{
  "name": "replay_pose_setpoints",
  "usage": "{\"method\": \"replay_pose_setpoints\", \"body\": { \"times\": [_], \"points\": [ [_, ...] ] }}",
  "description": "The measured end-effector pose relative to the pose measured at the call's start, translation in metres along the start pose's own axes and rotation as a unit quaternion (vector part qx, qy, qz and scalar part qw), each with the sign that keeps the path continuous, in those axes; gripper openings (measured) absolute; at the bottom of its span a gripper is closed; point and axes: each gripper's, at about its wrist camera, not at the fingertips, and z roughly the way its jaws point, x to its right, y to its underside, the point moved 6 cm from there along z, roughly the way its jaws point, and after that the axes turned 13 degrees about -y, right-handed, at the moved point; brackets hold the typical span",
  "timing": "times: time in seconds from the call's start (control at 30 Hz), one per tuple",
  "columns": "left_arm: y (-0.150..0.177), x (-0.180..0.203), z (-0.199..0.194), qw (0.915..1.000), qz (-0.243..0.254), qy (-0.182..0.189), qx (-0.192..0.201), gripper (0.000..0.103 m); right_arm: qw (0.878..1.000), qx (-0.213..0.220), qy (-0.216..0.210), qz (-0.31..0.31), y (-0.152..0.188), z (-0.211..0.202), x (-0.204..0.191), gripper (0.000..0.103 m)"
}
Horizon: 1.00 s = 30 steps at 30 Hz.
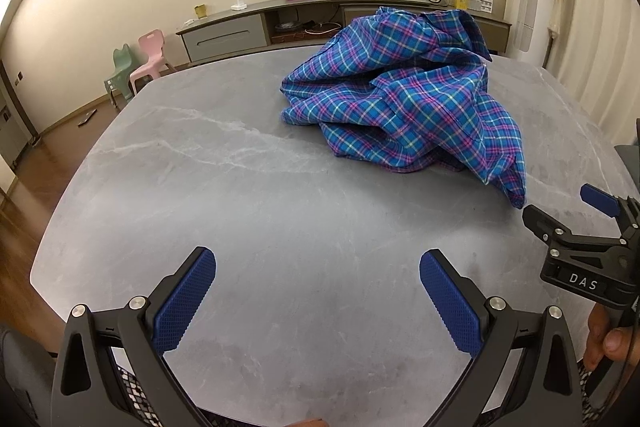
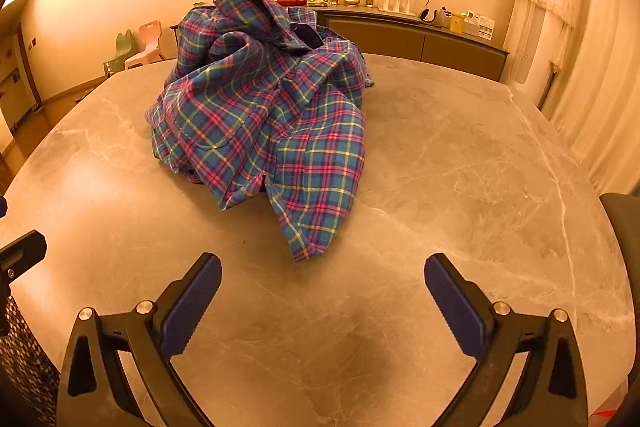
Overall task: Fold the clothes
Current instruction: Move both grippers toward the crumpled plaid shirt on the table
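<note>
A blue plaid shirt lies crumpled in a heap on the grey marble table. My left gripper hovers open over bare table, well short of the shirt, which lies ahead and to the right. In the left wrist view my right gripper shows at the right edge, open, close to the shirt's near corner. In the right wrist view the same shirt piles ahead and slightly left, with a loose flap reaching toward my open right gripper. Nothing is between either pair of fingers.
A person's hand holds the right gripper's handle. Beyond the table stand a long low cabinet with cups and dishes, two small plastic chairs at the left, and curtains at the right. The table spreads wide around the shirt.
</note>
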Motion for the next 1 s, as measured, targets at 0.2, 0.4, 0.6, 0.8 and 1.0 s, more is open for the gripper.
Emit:
{"method": "replay_pose_setpoints", "body": {
  "times": [0.2, 0.4, 0.6, 0.8, 1.0],
  "points": [
    [0.004, 0.006, 0.001, 0.9999, 0.014, 0.006, -0.005, 0.103, 1.000, -0.004, 0.002, -0.005, 0.002, -0.002, -0.004, 0.102],
    [0.010, 0.003, 0.008, 0.9996, 0.005, 0.016, -0.024, 0.103, 1.000, -0.012, 0.005, -0.017, -0.001, -0.001, -0.012, 0.102],
    [0.019, 0.019, 0.015, 0.9970, 0.069, -0.018, -0.031, 0.103, 1.000, -0.009, 0.007, -0.026, -0.001, -0.003, -0.015, 0.102],
    [0.022, 0.026, 0.015, 0.9955, 0.086, -0.007, -0.040, 0.103, 1.000, -0.003, 0.005, -0.030, -0.003, -0.006, -0.017, 0.102],
    [0.019, 0.030, 0.010, 0.9955, 0.083, 0.012, -0.043, 0.103, 0.999, -0.001, 0.002, -0.033, -0.002, -0.008, -0.019, 0.102]
  ]
}}
